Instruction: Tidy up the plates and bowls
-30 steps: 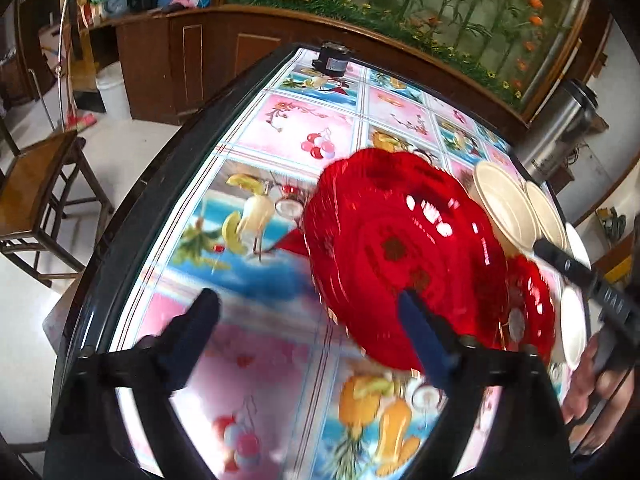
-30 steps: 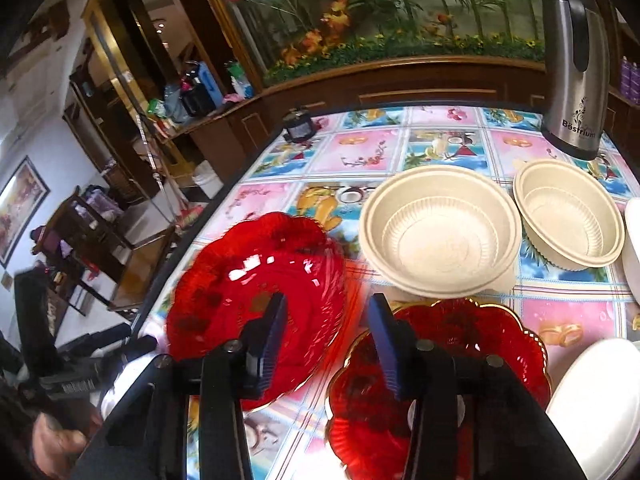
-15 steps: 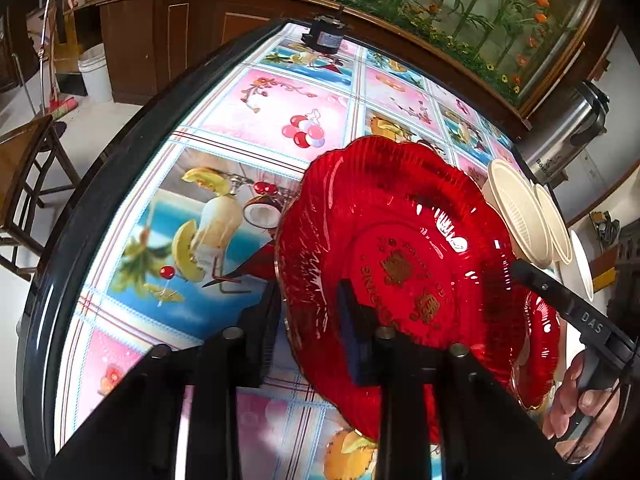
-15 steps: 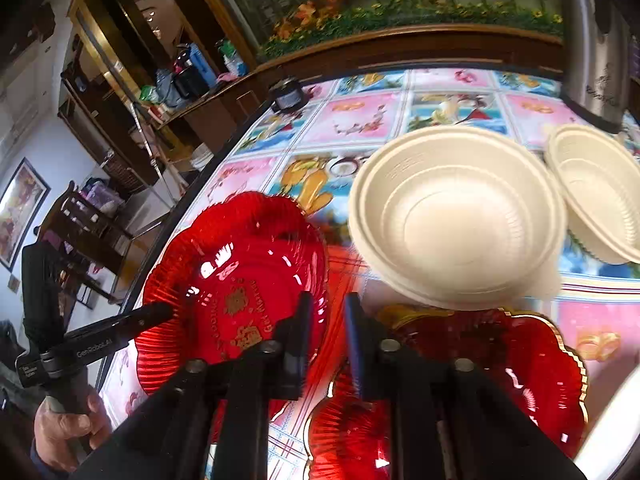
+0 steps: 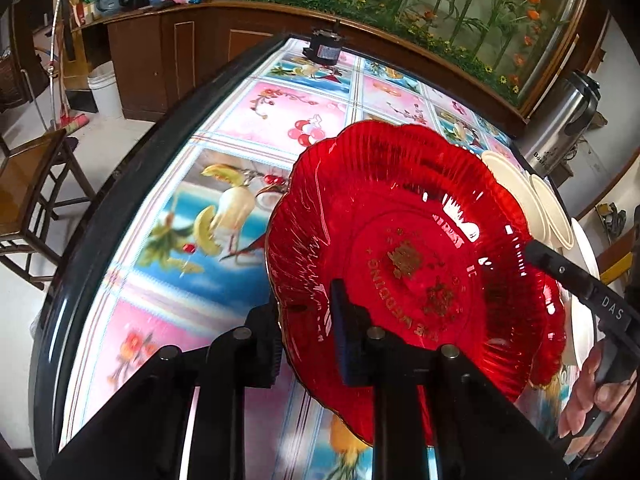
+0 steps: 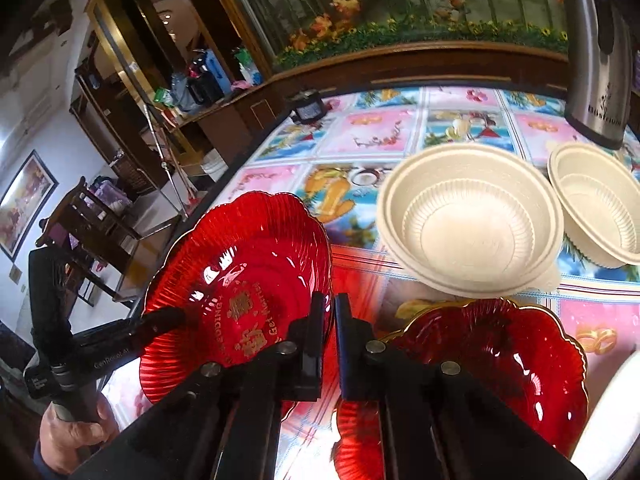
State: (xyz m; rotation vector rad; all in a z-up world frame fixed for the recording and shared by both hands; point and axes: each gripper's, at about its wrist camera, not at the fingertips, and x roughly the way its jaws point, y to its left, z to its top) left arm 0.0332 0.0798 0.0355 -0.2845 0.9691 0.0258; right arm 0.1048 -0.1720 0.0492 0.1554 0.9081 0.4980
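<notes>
Now, left gripper (image 5: 306,334): clamped on the near rim of the red plate (image 5: 412,264).
Right gripper (image 6: 328,344): closed on that plate's (image 6: 240,280) opposite rim.
Plate: lifted clear, tilted above the table (image 5: 248,120).
Risk: uneven pulling, thin glossy rim slips free.
Below right gripper: second red plate (image 6: 492,364), could get struck.

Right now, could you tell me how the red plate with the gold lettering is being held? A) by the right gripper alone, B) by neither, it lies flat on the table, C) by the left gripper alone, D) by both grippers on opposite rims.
D: the left gripper clamps the near rim of the red plate in its own view, and the right gripper pinches the opposite rim in the right wrist view.
</notes>
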